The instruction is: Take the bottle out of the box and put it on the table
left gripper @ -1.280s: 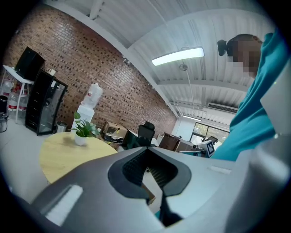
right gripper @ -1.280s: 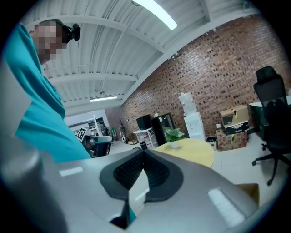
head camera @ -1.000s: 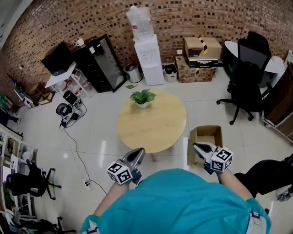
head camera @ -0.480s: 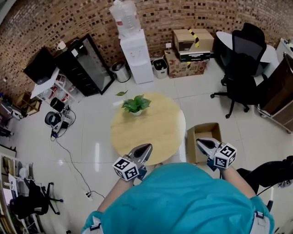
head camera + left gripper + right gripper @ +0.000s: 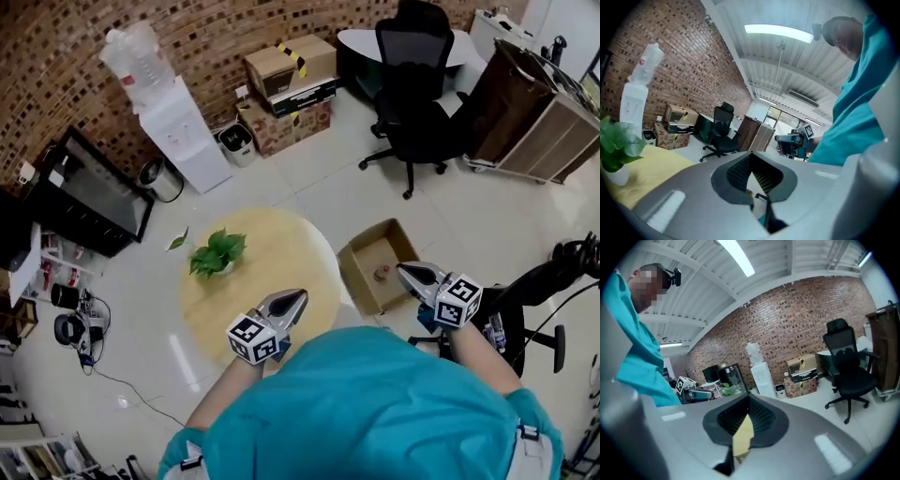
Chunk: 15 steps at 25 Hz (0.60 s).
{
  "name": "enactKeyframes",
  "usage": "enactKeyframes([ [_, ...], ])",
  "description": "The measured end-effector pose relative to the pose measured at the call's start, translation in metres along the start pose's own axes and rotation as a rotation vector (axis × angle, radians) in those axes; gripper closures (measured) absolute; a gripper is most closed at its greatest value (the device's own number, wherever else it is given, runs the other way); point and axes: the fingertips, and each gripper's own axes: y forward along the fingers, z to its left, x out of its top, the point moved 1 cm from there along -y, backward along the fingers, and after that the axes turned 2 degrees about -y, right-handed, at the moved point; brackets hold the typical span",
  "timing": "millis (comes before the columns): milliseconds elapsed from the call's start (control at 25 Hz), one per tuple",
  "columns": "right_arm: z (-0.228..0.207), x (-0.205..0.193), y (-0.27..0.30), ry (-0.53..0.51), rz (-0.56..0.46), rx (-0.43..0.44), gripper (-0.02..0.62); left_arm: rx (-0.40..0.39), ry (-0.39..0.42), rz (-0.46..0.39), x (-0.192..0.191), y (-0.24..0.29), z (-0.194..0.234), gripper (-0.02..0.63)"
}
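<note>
Currently, head view: round wooden table (image 5: 272, 253) left of centre, with a potted plant (image 5: 217, 255) standing near its 9 o'clock rim. An open cardboard box (image 5: 361, 246) sits on the floor just beside the table, at the table's 3 o'clock.

The bottle (image 5: 380, 274) is inside the box, near the middle of its floor. It shows only as a small speck, too small to tell whether it is upright or lying.

Left gripper (image 5: 300, 298): over the table's 5 o'clock edge, tips pointing toward 1 o'clock. Its own view shows the jaws closed tip to tip with nothing between them.

Right gripper (image 5: 401, 271): tips at the box's 4 o'clock rim, pointing toward 10 o'clock, near the bottle but apart from it. Its own view shows the jaws together at the tips and empty; only the yellow tabletop shows through the slot behind them.

Surroundings: water dispenser (image 5: 183, 141) at the table's 11 o'clock, against the brick wall. Black office chair (image 5: 412, 103) at the box's 12 o'clock. The person's teal shirt (image 5: 356, 403) fills the view's 6 o'clock.
</note>
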Motion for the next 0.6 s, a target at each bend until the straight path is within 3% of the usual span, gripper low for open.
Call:
enactKeyframes([
  [200,-0.110,-0.007,-0.106,0.048,-0.041,-0.070,0.594,-0.059,0.003,0.087,-0.009,0.152,-0.041,0.606],
  [400,-0.212,-0.018,-0.175,0.072,-0.043,-0.065,0.594,-0.043,-0.115,0.156,-0.027,0.303,-0.048,0.604],
  [600,-0.289,-0.072,-0.210,0.038,-0.016,-0.035,0.592,-0.039,-0.023,0.393,-0.112,0.427,-0.042,0.568],
])
